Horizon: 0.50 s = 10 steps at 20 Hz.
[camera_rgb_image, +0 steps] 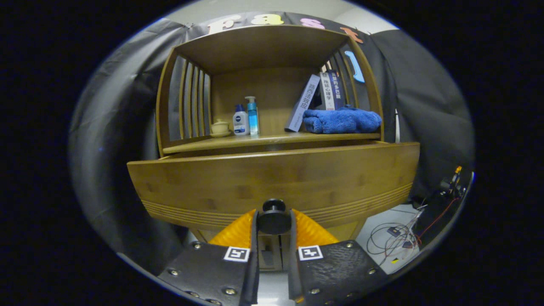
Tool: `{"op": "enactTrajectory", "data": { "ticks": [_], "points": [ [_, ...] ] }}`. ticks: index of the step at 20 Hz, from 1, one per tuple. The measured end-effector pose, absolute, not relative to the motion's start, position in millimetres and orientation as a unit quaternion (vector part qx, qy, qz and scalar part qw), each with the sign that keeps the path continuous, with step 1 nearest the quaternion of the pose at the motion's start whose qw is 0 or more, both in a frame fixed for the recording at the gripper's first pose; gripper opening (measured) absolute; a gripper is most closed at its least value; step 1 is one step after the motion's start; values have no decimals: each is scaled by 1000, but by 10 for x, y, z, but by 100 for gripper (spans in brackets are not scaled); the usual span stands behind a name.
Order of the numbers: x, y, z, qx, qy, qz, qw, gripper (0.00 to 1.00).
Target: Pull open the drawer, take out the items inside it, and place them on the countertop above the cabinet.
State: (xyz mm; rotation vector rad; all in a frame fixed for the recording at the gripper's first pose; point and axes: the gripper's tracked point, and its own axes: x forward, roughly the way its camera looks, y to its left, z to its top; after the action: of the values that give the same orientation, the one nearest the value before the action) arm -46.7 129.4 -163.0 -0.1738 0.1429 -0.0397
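From my remote station I see the tongs (pixel 274 221) clenched on the knob (pixel 274 216) of the drawer (pixel 272 182), one finger pressed to each side of it. The knob is dark and round and sits low on the middle of the drawer front. The drawer front is a broad wooden panel with grooved lines along its lower edge; it stands forward of the cabinet (pixel 272 255) (how far out I cannot tell, and its inside is hidden from this angle).

Above the drawer lies the surface (pixel 263 139), a wooden top under an open shelf frame with slatted sides. On its left part stand a small lidded cup (pixel 220 127), a white bottle (pixel 240 120) and a blue pump bottle (pixel 252 115), close together. On the right part a folded blue towel (pixel 342 120) lies in front of several books (pixel 327 91), one of them leaning (pixel 302 103).

Beyond the cabinet, to the right, loose cables (pixel 395 236) lie on the floor.
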Motion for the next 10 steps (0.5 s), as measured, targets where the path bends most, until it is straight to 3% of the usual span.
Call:
{"op": "enactTrajectory", "data": {
  "ticks": [10],
  "points": [
    [-803,1263,-1698,-76,85,-10,993,27]
  ]
}}
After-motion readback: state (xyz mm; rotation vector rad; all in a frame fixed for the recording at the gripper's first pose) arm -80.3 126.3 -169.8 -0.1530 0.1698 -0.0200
